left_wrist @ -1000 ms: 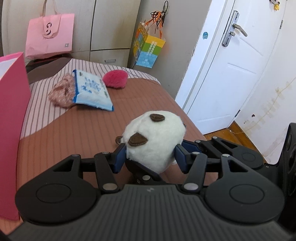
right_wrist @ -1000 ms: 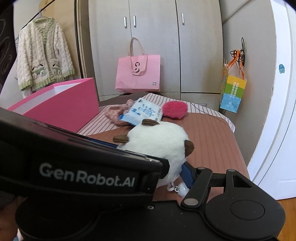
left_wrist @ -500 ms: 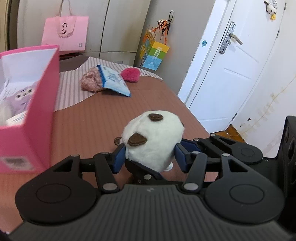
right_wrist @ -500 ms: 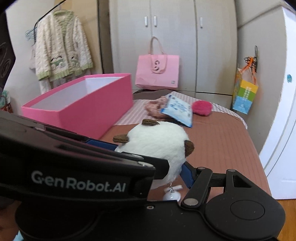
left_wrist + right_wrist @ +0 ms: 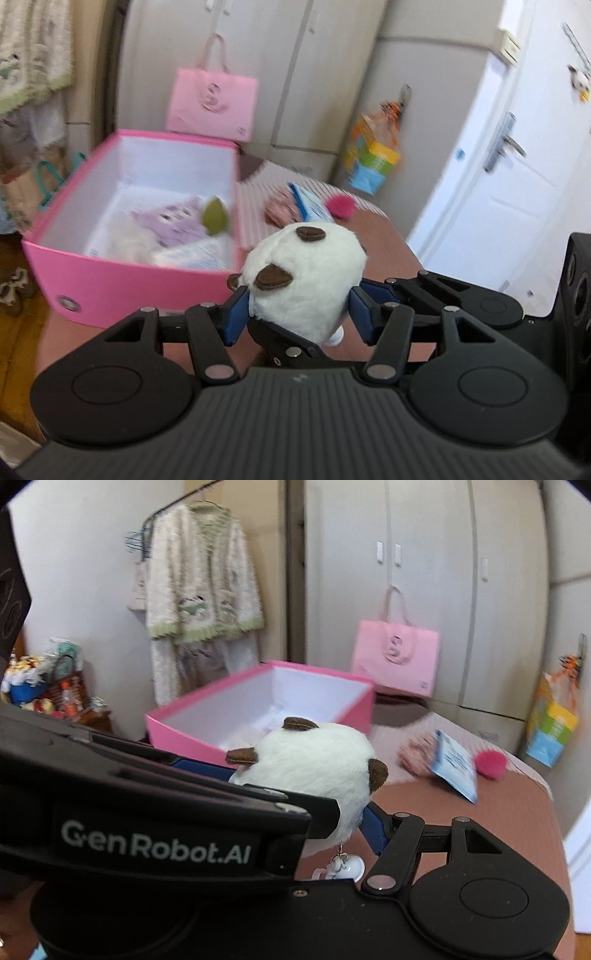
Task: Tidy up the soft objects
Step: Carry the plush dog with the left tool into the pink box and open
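Note:
A white plush toy with brown ears (image 5: 303, 280) is held between the blue pads of my left gripper (image 5: 299, 310), above the brown bed cover. The same toy (image 5: 314, 771) shows in the right wrist view, with the left gripper's body across the lower left. My right gripper (image 5: 343, 812) is beside the toy; only its right finger (image 5: 373, 823) shows. An open pink box (image 5: 74, 280) stands to the left with a purple plush (image 5: 173, 221), a green object (image 5: 216, 219) and a white pack inside.
On the bed further back lie a pink knitted item (image 5: 279, 212), a blue-white tissue pack (image 5: 310, 206) and a magenta pom (image 5: 341, 206). A pink bag (image 5: 212, 105) leans on the wardrobe. A white door (image 5: 517, 166) is on the right. A cardigan (image 5: 199, 587) hangs at left.
Both grippers with the white plush have swung left and risen. The pink box's open inside has come into view, and the items on the bed now lie further right.

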### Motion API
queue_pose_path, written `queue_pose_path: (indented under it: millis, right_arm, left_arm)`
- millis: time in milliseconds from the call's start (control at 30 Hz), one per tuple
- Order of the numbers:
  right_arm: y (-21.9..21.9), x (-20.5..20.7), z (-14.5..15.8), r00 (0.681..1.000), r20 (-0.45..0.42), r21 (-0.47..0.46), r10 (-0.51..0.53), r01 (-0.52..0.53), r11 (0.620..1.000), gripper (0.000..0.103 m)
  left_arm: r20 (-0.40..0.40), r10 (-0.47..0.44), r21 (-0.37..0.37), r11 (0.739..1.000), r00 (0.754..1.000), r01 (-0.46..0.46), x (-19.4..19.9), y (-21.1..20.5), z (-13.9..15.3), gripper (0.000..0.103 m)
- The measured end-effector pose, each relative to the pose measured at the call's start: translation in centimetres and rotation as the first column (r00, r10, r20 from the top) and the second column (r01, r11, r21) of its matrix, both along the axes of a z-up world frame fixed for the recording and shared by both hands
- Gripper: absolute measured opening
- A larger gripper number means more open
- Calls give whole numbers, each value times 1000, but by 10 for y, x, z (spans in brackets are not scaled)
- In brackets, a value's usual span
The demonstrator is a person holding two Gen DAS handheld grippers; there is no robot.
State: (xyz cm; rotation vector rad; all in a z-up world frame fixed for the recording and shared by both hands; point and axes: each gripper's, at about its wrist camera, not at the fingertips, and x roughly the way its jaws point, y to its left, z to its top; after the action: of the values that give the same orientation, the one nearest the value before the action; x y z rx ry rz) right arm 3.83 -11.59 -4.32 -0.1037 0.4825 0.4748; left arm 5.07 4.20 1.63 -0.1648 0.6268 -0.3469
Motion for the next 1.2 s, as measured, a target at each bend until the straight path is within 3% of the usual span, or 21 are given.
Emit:
queue_pose_path:
  millis: [367, 567, 800, 967, 1200]
  right_arm:
    - [52, 42, 36, 994, 66, 60, 83, -87, 994, 72]
    - [68, 79, 44, 994, 59, 87, 95, -99, 991, 72]
    - [94, 128, 43, 992, 49, -10, 112, -112, 994, 72]
    - [102, 169, 35, 989, -49, -37, 138, -140, 989, 72]
    - [114, 201, 18, 983, -115, -121, 143, -156, 980, 73]
  left_arm:
    - [115, 105, -13, 994, 988, -104, 30, 52, 33, 57]
    - [123, 132, -17, 991, 984, -131, 69, 68, 40, 57]
    - [47, 176, -129, 977, 983, -168, 124, 98, 26, 57]
    - [-34, 188, -176, 966, 982, -191, 157, 110, 6, 57]
    - [-123, 192, -218, 952, 974, -215, 191, 119, -19, 57]
